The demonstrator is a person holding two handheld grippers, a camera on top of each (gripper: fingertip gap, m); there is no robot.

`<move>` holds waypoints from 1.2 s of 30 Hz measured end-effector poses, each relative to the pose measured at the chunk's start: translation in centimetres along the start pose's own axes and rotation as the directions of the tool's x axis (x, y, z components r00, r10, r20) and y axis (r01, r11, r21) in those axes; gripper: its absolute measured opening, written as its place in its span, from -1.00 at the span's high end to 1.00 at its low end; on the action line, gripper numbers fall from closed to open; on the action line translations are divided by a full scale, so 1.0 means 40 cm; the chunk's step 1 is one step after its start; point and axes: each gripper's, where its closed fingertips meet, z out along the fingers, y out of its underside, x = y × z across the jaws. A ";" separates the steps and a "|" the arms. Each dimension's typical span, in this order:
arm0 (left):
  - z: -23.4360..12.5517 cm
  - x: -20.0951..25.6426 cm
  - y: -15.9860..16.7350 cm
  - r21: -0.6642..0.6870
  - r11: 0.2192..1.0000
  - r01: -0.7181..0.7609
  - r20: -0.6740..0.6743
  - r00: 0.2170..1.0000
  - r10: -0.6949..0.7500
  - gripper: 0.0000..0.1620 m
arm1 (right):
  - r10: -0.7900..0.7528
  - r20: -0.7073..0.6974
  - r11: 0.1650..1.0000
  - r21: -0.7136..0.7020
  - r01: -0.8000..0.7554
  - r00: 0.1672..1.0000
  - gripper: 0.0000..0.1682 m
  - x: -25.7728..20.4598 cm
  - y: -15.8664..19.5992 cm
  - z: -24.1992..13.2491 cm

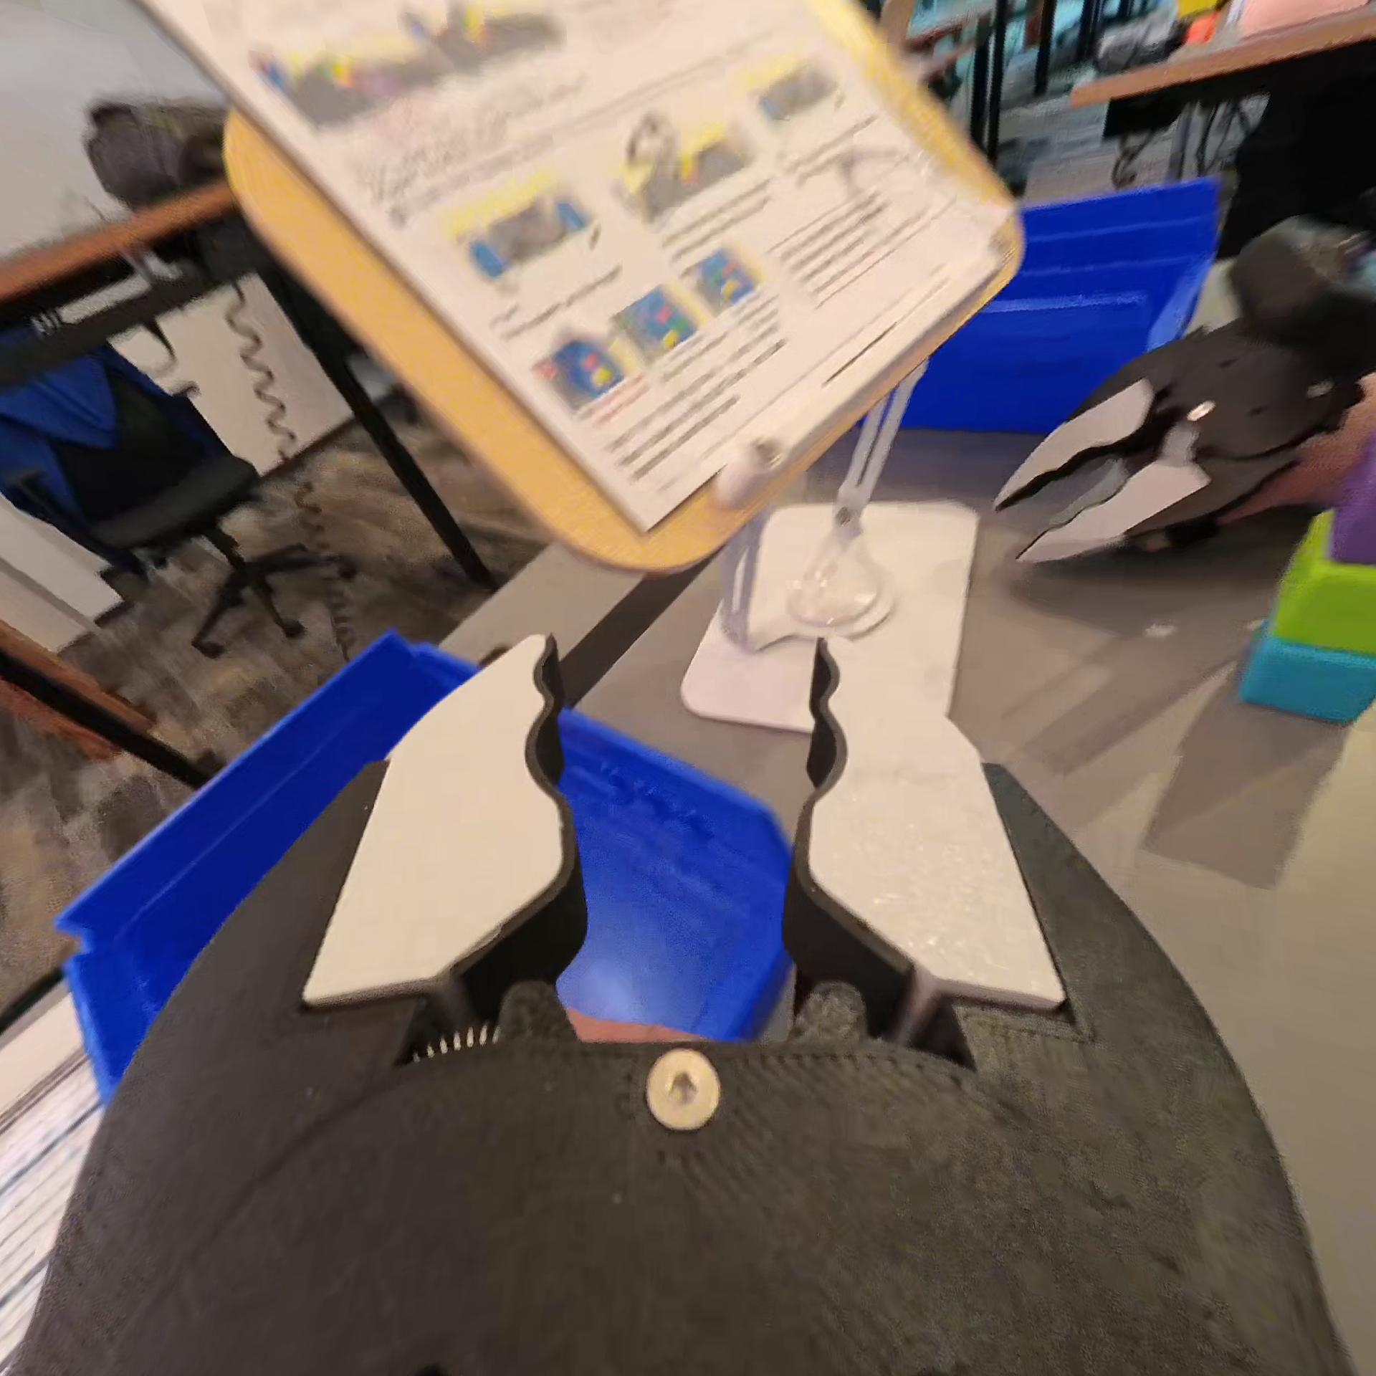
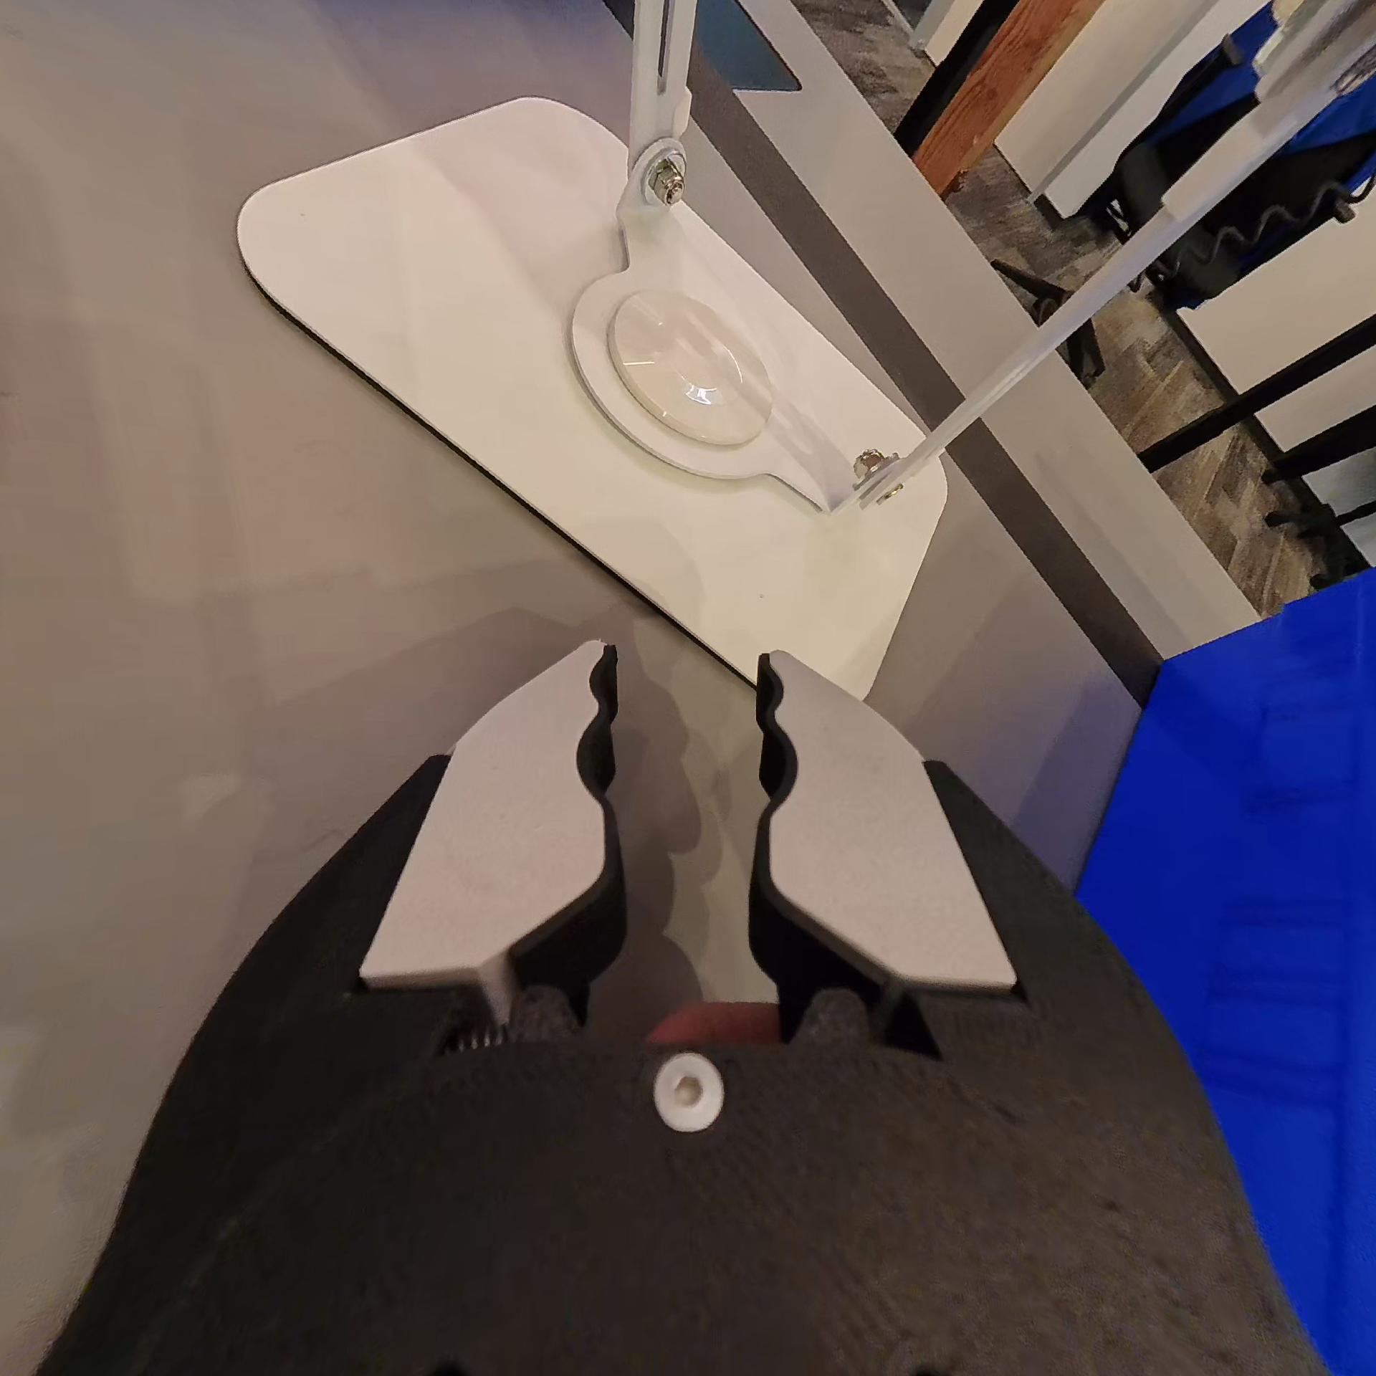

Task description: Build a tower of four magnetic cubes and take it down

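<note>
Cubes first: from my left wrist camera I can see a stack [image 1: 1333, 596] at the far right edge of the frame, standing on the grey table [image 1: 1080, 744]. A teal cube [image 1: 1303, 681] sits at the bottom, a lime green cube [image 1: 1329, 599] rests on it, and a purple cube [image 1: 1357, 514] tops that; the frame cuts off the stack's right side, so I cannot tell if anything more is there.

I take the white stand base [image 1: 834, 610] as my landmark. My left gripper [image 1: 685, 655] hangs on the near side of it with its fingers spread wide and nothing between them, over a blue bin [image 1: 246, 804] that lies just nearer than the base and to its left. My right gripper [image 1: 1020, 525] shows to the right of the base, between it and the stack, its tips apart by a narrow gap and empty. A second blue bin [image 1: 1080, 313] stands beyond the base. The tilted instruction board [image 1: 596, 246] rises above the base on thin white struts; this view is blurred.

From my right wrist camera the right gripper [image 2: 686, 666] hovers just short of the base [image 2: 447, 313], fingers parted, gripping nothing, with a blue bin wall [image 2: 1251, 856] to the right
</note>
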 end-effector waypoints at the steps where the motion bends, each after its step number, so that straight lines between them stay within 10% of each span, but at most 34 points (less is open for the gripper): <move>1: 0.013 -0.042 0.028 -0.051 0.999 -0.003 -0.004 1.000 0.003 0.21 | 0.001 0.001 1.000 0.000 -0.001 1.000 0.57 0.000 0.000 0.000; 11: 0.165 -0.301 0.248 -0.377 0.924 -0.065 -0.053 0.997 0.048 0.32 | 0.002 0.008 1.000 -0.001 -0.002 1.000 0.58 -0.001 0.000 0.000; 31: 0.295 -0.328 0.510 -0.706 0.617 -0.348 -0.364 0.925 0.106 0.30 | -0.006 0.013 1.000 0.002 0.006 1.000 0.60 -0.005 0.000 0.000; 36: 0.307 -0.315 0.504 -0.706 0.641 -0.300 -0.352 0.935 0.049 0.34 | -0.006 0.013 1.000 0.002 0.006 1.000 0.61 -0.005 0.000 0.000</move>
